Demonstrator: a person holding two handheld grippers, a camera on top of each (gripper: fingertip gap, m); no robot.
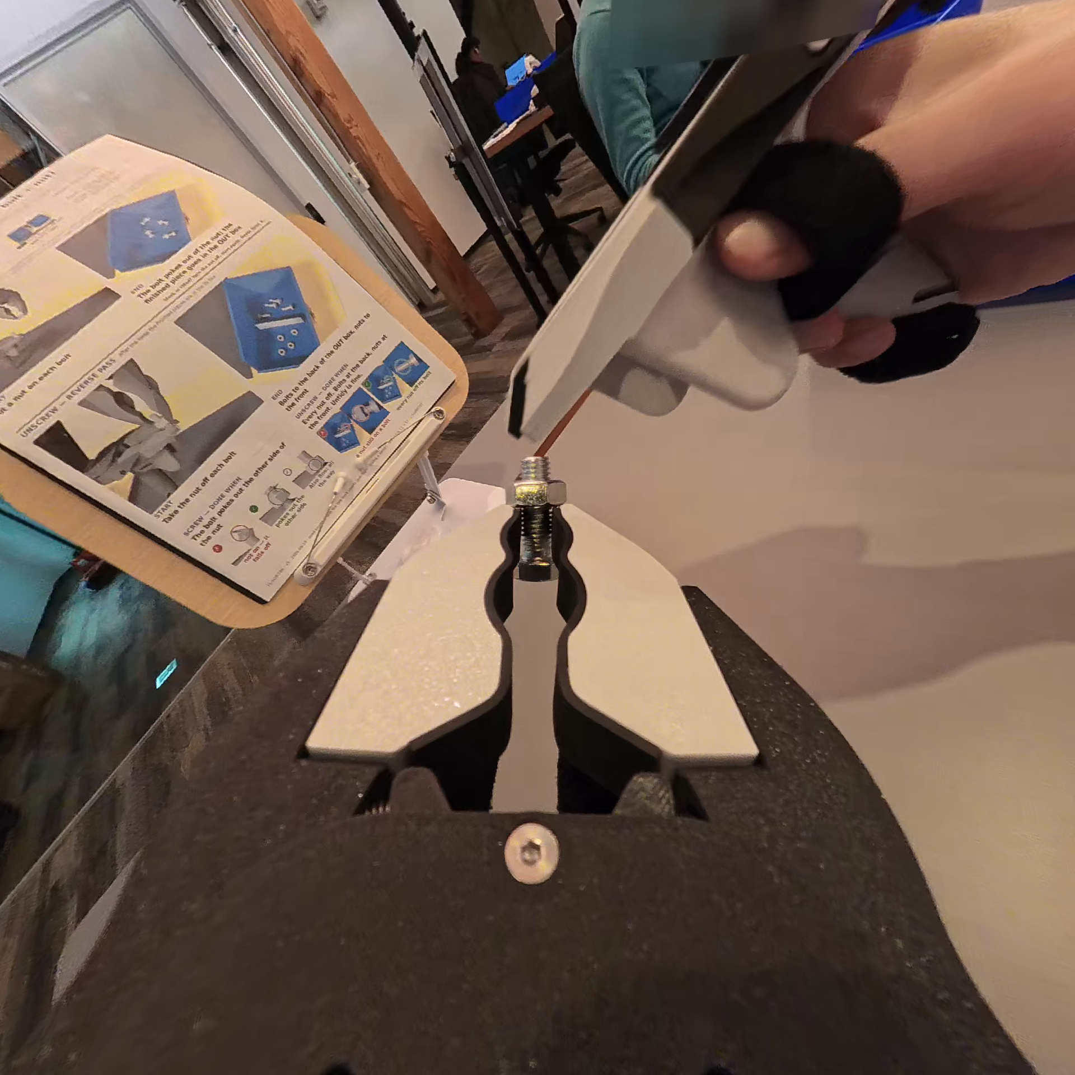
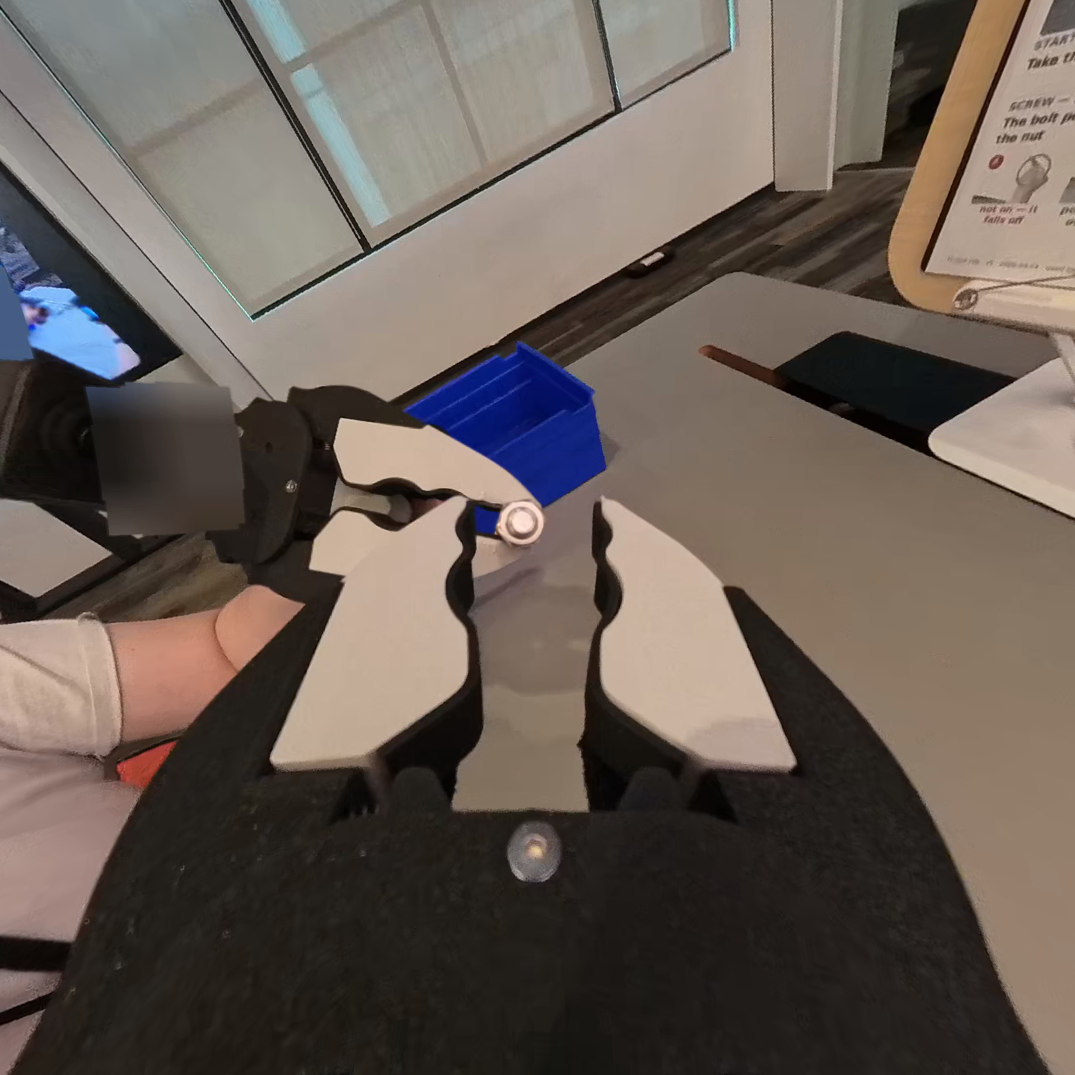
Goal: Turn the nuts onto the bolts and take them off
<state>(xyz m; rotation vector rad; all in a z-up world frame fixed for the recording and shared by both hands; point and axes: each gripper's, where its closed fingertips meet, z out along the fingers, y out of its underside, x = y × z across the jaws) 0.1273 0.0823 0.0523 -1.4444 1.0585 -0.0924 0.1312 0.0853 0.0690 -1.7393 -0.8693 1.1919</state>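
Left wrist view: we see left tool point(image 1: 535, 538) pinching bolt point(image 1: 534, 544) upright at fingertips, nut point(image 1: 536, 493) threaded near bolt's top. Right tool point(image 1: 519, 410) hovers just above, over white desk point(image 1: 872, 494).

Right wrist view: our right tool point(image 2: 532, 523) spread, bolt end between tips, untouched. Blue bin point(image 2: 541, 430) behind.

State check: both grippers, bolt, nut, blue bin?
left gripper: shut on the bolt.
bolt: upright, thread end up.
nut: threaded on, bolt tip poking through.
right gripper: open, holding nothing.
blue bin: on the table, visible part empty.
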